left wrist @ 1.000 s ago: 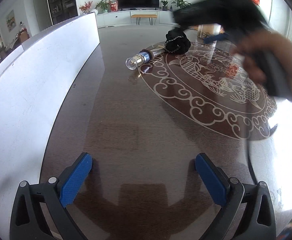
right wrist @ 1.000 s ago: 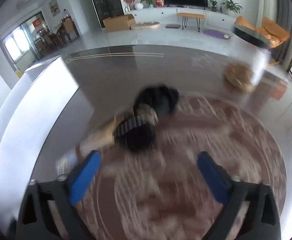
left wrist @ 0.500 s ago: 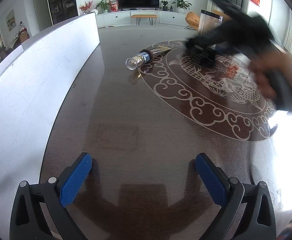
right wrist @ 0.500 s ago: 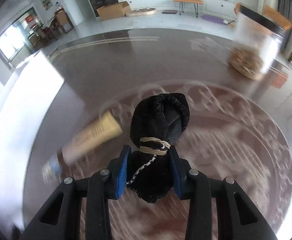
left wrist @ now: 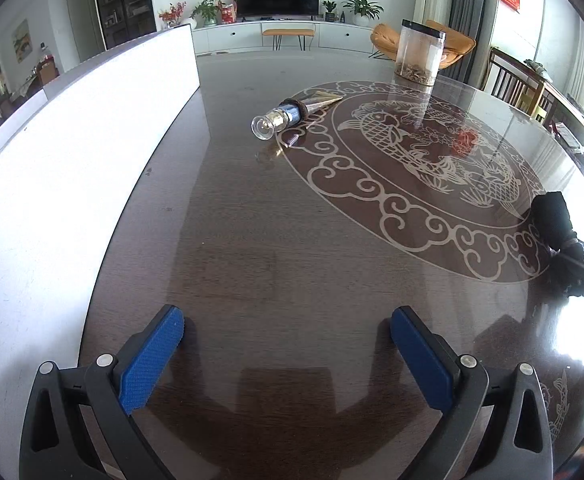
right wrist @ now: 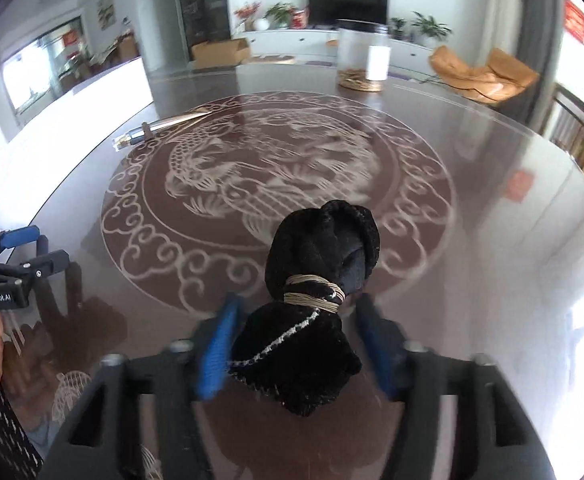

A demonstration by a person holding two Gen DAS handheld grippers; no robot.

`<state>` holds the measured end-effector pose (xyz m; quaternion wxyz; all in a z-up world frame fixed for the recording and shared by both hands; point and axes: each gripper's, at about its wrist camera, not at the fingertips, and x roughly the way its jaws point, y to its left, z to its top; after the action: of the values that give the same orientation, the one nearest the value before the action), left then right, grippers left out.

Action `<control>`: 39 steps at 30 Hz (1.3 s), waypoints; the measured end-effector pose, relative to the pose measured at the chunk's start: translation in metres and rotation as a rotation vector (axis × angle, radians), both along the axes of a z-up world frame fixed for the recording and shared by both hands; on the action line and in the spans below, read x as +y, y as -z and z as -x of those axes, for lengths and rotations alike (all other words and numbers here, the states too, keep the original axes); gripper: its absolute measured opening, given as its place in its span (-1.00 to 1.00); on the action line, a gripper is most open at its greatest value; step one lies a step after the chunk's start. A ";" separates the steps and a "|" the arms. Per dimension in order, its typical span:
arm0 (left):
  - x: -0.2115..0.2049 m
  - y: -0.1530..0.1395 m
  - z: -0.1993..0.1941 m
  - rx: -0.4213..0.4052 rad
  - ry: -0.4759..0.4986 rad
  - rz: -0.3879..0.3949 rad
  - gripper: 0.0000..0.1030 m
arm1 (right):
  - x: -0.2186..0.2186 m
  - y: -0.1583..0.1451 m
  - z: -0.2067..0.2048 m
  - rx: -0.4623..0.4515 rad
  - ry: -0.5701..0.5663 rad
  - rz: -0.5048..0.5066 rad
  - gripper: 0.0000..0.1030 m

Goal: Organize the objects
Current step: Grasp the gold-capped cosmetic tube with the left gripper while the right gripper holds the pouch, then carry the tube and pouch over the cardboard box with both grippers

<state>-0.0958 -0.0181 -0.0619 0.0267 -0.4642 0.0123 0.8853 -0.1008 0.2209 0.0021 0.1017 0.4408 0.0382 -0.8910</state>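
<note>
The left gripper [left wrist: 285, 354] hovered low over the dark table [left wrist: 251, 240], fingers wide apart and holding nothing. The right gripper [right wrist: 298, 340] had its blue pads spread, blurred, either side of the black pouch [right wrist: 312, 312] — contact could not be told. Farther off lay a tube [left wrist: 292, 114]; beyond it stood a clear jar [left wrist: 418, 56].

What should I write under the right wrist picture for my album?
A black velvet pouch tied with tan cord sits between the right gripper fingers, which stand apart from it, on the fish-patterned table.
</note>
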 end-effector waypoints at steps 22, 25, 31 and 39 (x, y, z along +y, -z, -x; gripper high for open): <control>0.003 -0.003 0.100 -0.126 0.160 0.019 1.00 | -0.007 0.011 0.001 0.001 0.017 -0.058 0.76; 0.000 -0.003 0.138 -0.163 0.166 0.025 1.00 | -0.007 0.011 0.001 0.000 0.016 -0.055 0.76; -0.002 -0.005 0.204 -0.245 0.065 0.026 1.00 | -0.008 0.011 0.002 -0.002 0.011 -0.053 0.76; 0.018 -0.017 0.201 -0.149 0.110 0.043 -0.45 | -0.007 0.012 0.001 -0.002 0.015 -0.041 0.76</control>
<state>-0.2965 -0.0001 -0.0449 0.0660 -0.5277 0.0548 0.8451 -0.1023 0.2136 -0.0097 0.0860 0.4440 0.0532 -0.8903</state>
